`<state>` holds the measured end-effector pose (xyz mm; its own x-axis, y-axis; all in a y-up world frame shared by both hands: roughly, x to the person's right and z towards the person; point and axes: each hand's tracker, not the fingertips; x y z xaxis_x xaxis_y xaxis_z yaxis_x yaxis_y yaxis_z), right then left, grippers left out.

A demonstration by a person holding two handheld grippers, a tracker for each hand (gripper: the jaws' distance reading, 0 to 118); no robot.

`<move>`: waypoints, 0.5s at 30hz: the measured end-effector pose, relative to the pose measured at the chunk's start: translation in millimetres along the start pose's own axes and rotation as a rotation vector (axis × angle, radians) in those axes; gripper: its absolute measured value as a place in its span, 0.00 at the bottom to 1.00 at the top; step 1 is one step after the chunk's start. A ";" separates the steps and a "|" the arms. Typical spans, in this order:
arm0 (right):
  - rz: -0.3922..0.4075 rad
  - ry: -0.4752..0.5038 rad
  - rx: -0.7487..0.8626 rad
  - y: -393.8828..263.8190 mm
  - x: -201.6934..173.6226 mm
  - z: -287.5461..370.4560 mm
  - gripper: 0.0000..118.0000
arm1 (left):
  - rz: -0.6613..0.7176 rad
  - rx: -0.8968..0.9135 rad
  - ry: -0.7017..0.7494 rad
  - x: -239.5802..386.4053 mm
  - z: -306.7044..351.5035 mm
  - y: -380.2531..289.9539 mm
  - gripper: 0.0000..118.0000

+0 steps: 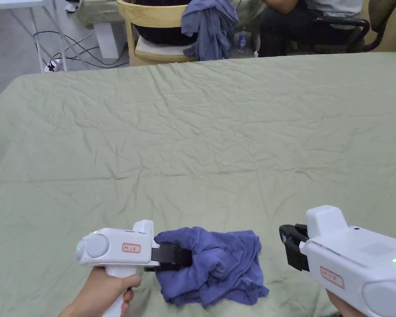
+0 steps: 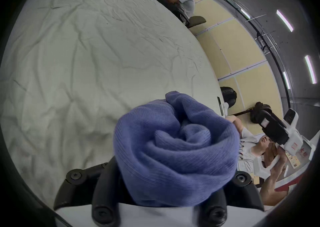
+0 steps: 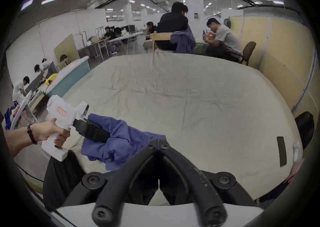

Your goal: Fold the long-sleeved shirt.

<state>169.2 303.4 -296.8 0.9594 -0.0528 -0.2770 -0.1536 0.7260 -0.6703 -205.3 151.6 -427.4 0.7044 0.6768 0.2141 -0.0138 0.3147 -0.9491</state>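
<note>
At the lower left of the head view our left tongs (image 1: 174,256) are closed on the edge of the purple shirt (image 1: 218,264), which sits bunched in a crumpled heap at the bottom centre of the green-covered surface (image 1: 201,136), so we judge that no fold has been made yet. To the right of the heap, at the lower right, our right tongs (image 1: 291,243) hang just beside the shirt without touching it, jaws closed on nothing. Everything is left: we must spread the shirt flat, then fold sleeves and body.
</note>
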 end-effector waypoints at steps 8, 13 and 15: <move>0.026 0.018 0.014 2.6 -29.7 1.5 0.01 | -0.035 0.002 0.084 -25.5 42.9 6.8 0.27; 0.073 0.070 0.004 13.7 -66.5 -17.7 0.01 | -0.009 0.010 0.125 -71.3 85.1 9.3 0.27; 0.101 0.100 -0.009 21.4 -86.0 -30.2 0.01 | 0.000 0.014 0.137 -90.2 104.2 8.8 0.27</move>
<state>76.3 302.8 -308.1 0.9106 -0.0486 -0.4104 -0.2505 0.7250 -0.6416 -342.8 162.6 -431.0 0.7947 0.5799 0.1793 -0.0235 0.3247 -0.9455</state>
